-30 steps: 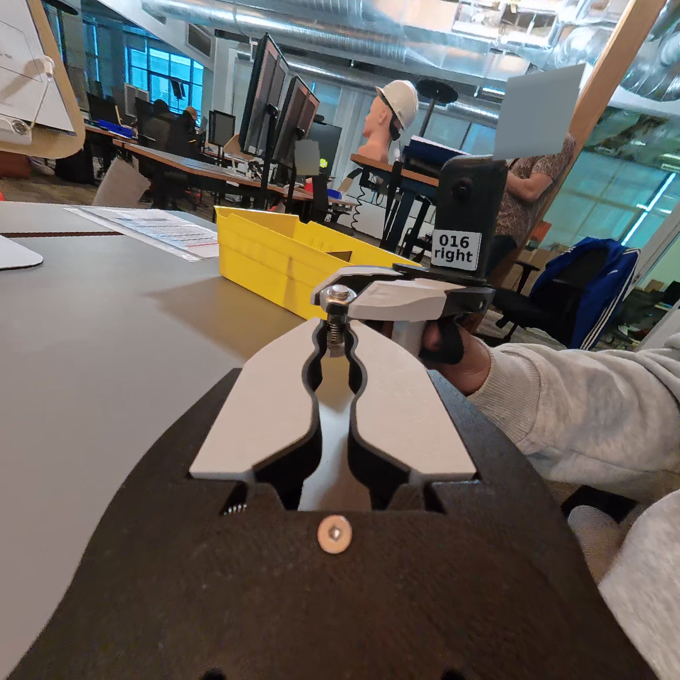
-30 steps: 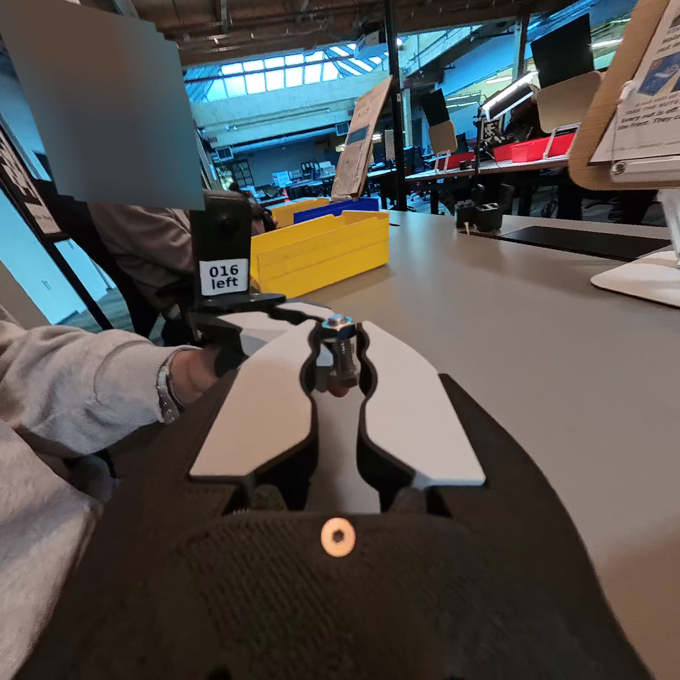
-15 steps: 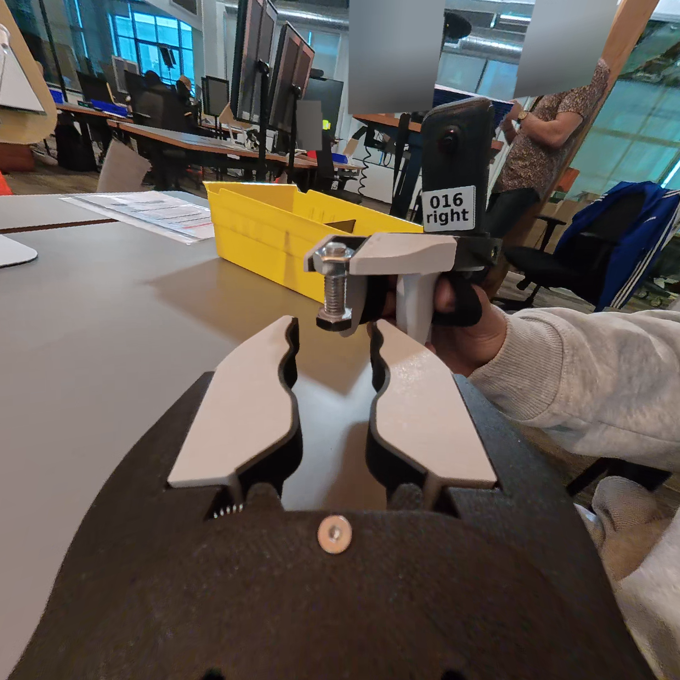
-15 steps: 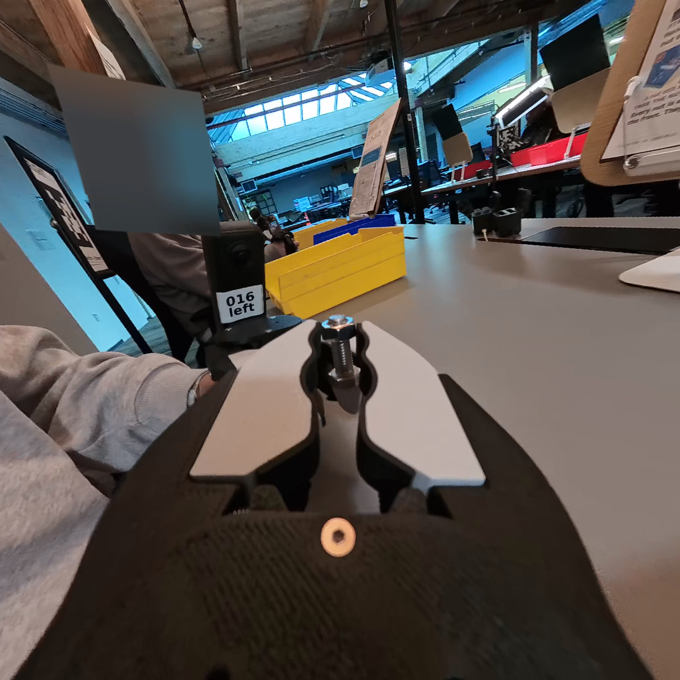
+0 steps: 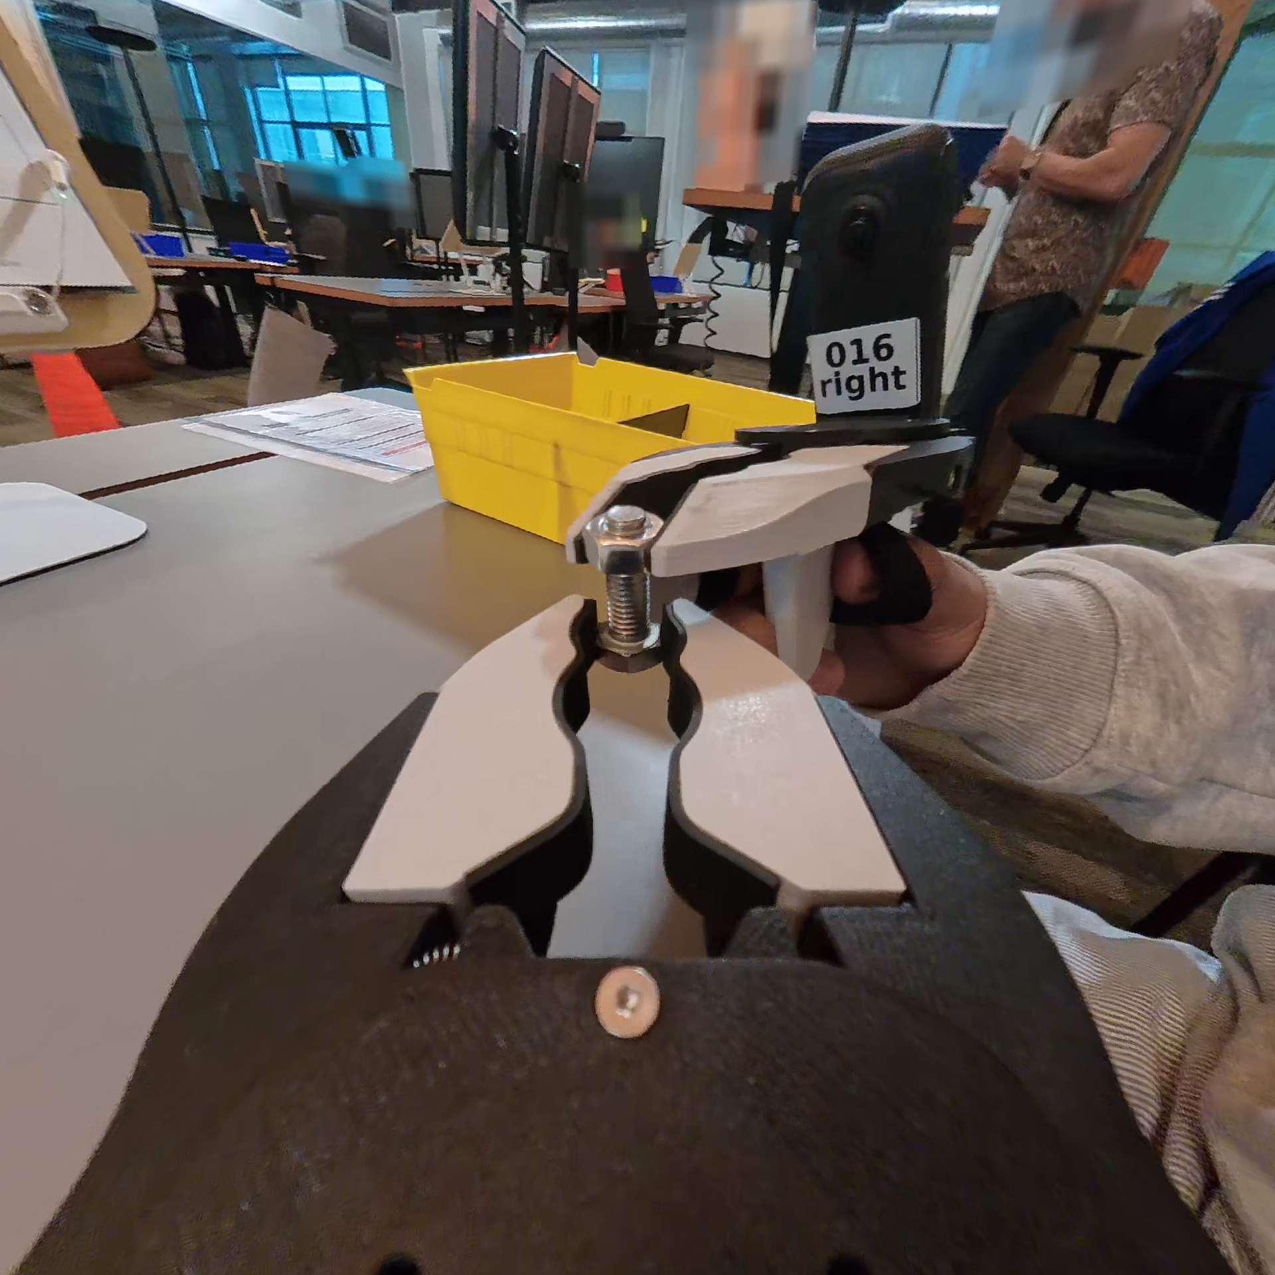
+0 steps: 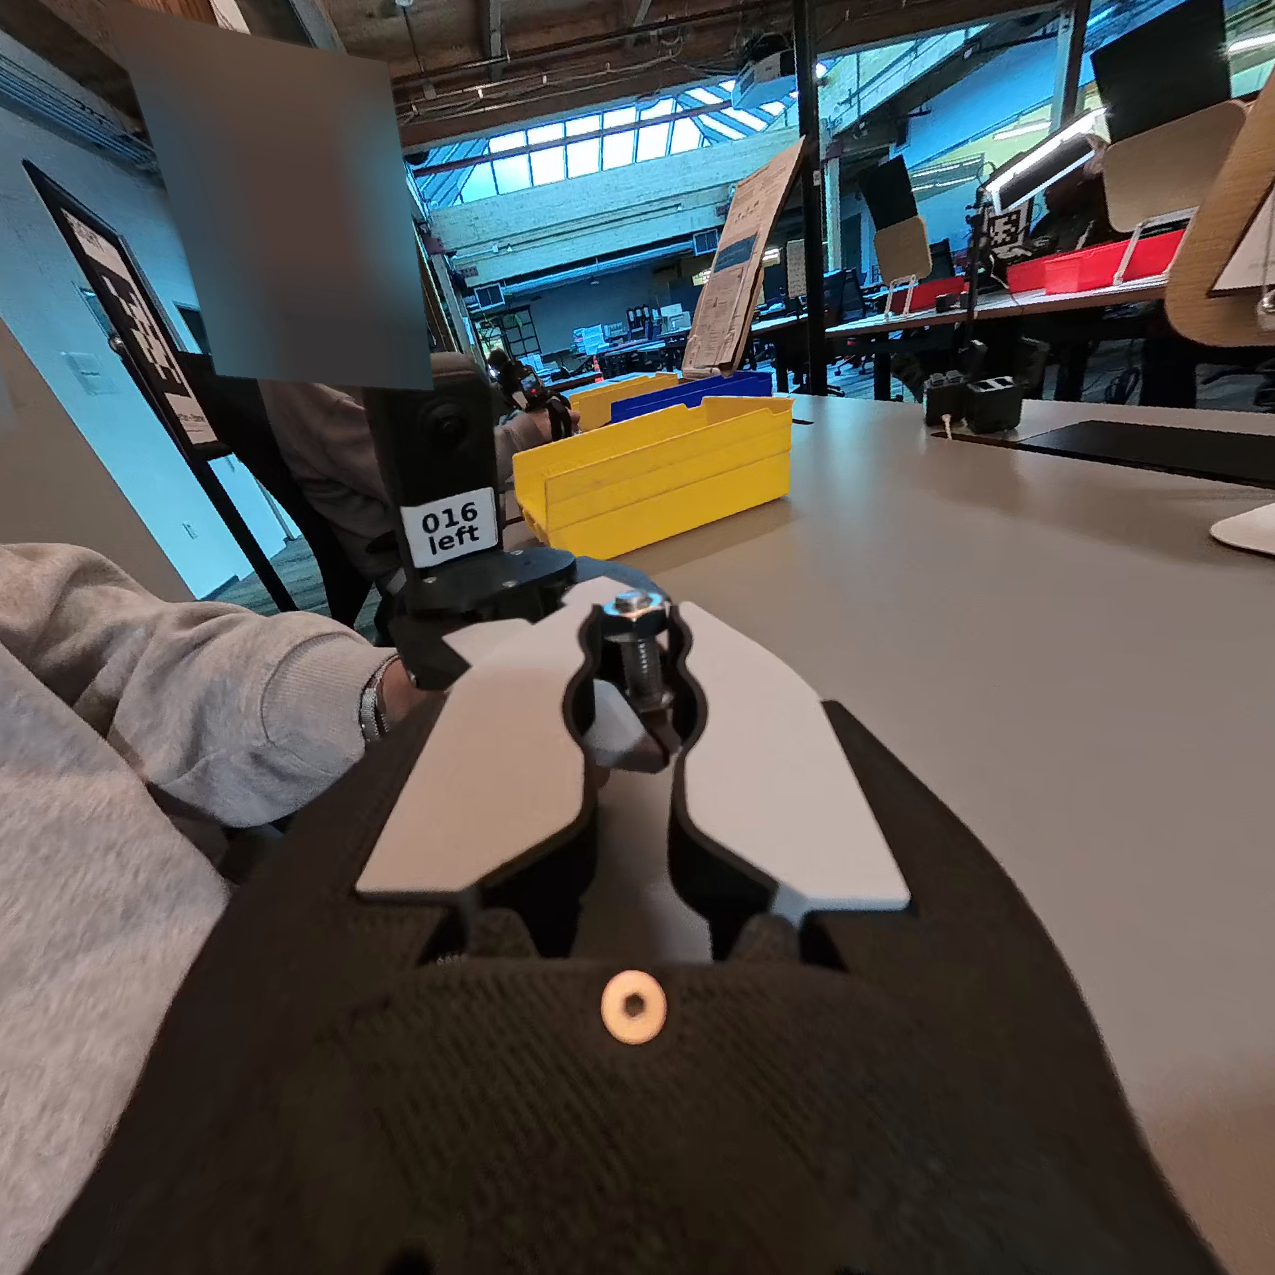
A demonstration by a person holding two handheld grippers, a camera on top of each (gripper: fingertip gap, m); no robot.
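A grey counter (image 5: 207, 655) stretches into an open workshop with rows of desks (image 5: 428, 293), dark monitors (image 5: 524, 145), black office chairs (image 5: 1118, 441), large windows (image 5: 317, 117), a skylight (image 6: 621, 145) under wooden ceiling beams (image 6: 552, 41), and exposed pipes overhead.

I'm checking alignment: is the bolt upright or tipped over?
Upright. The bolt stands vertical, right gripper shut at its top, left gripper around its lower end.

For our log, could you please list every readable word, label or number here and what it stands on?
I don't copy out writing. It stands on:
White sticker on the right tongs.
White sticker on the left tongs.
Sheet on the table: too small.
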